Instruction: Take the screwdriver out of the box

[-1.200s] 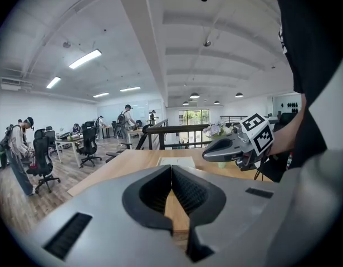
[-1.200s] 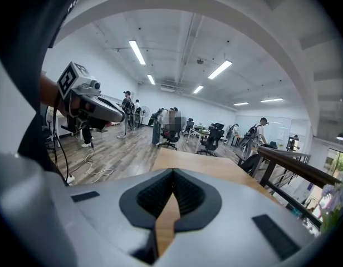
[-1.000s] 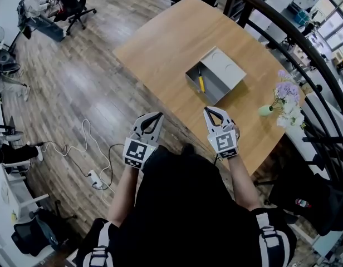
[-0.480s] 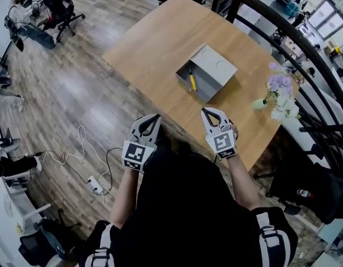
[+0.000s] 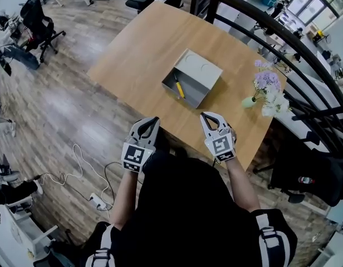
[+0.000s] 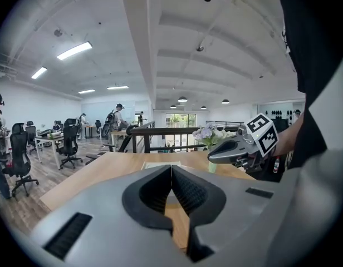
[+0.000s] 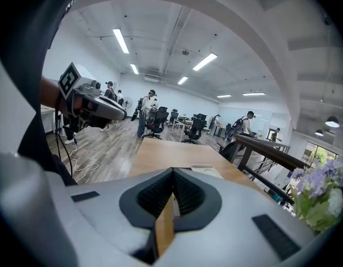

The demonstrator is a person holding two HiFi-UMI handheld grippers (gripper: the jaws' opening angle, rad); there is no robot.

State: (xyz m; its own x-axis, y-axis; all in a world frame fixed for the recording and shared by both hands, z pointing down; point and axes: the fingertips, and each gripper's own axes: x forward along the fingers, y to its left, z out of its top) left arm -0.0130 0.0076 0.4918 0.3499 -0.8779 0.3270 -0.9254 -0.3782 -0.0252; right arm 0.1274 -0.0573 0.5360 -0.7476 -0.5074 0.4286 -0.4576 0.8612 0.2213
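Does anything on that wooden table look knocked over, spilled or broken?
Nothing stands out. The grey metal box sits open on the wooden table, with the yellow-handled screwdriver lying inside it. The small green vase of purple and white flowers stands upright near the table's edge.

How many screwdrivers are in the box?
1. The yellow-handled screwdriver lies inside the open grey box on the wooden table. The box's near wall may hide a little of its floor.

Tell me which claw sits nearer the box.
The right claw, just short of the grey box; the left claw is farther off to the side.
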